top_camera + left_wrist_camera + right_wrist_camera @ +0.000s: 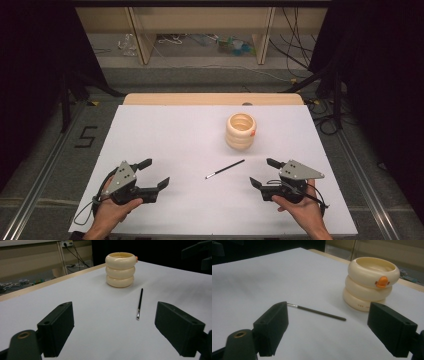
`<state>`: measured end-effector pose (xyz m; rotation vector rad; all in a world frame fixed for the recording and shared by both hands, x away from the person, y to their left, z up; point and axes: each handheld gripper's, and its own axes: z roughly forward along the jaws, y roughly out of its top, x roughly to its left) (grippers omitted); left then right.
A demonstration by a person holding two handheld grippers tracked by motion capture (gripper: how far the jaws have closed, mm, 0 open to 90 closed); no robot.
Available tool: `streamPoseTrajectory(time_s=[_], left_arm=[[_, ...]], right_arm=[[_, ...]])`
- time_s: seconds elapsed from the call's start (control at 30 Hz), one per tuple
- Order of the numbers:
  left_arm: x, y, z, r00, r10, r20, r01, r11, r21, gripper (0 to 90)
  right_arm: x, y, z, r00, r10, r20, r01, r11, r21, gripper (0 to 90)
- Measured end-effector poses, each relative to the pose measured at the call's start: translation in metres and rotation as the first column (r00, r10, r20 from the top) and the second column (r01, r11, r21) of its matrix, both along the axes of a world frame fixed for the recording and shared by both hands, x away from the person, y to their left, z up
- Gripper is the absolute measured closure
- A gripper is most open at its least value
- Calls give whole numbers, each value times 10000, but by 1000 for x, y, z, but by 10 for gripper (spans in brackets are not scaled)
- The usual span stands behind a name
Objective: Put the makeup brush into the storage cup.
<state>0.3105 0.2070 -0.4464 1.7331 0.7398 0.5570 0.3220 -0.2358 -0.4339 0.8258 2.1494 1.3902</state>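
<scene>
Table: flat matte white sheet over a pale wood top; a strip of the wood shows along the far edge.

Cup: cream, smooth, slightly glossy, likely plastic. Shaped as three stacked rings, open at the top, hollow inside. Small orange beak-like knob on the top ring, on the side toward the right gripper. Faint embossed or printed lettering low on the bottom ring in the right gripper view; too small to read. Stands upright on the far half of the table, right of centre.

Brush: thin, straight, dark handle, short silvery ferrule and a fine tip at the near-left end. Lies flat on the sheet between the grippers, just nearer than the cup and apart from it. Handle end points toward the cup.

Left gripper: black blocky jaws, matte, with small screw holes; grey three-cornered plate on top. Jaws wide apart, nothing between them. Held low over the near left part of the table, well short of the brush.

Right gripper: same build. Jaws spread wide, holding nothing. In its own view the brush tip sits just behind one jaw, and the brush itself lies on the sheet beyond the jaws, untouched.

Floor left of the table: black tape mark reading "5".
</scene>
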Motion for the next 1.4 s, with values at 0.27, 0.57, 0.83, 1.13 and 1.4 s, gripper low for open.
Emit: streamPoseTrajectory(time_s=[0.27, 0.57, 0.83, 1.13, 1.4], left_arm=[[0, 0, 0, 10000, 12, 28, -12, 10000, -14, 157], [0, 0, 0, 10000, 17, -4, -17, 10000, -29, 157], [0, -1, -1, 10000, 22, -14, -22, 10000, -41, 157], [0, -1, -1, 10000, -21, -2, 21, 10000, 37, 158], [0, -1, -1, 10000, 18, -23, -18, 10000, -21, 158]], right_arm=[[6, 10, -3, 9982, 466, -382, -483, 9978, -447, 182], [21, 25, 0, 9929, 910, -765, -979, 9910, -915, 179], [39, 42, 5, 9824, 1383, -1257, -1551, 9785, -1357, 175], [53, 56, 4, 9699, 1724, -1718, -2045, 9601, -1909, 200], [72, 73, 6, 9535, 2133, -2128, -2669, 9257, -2679, 205]])
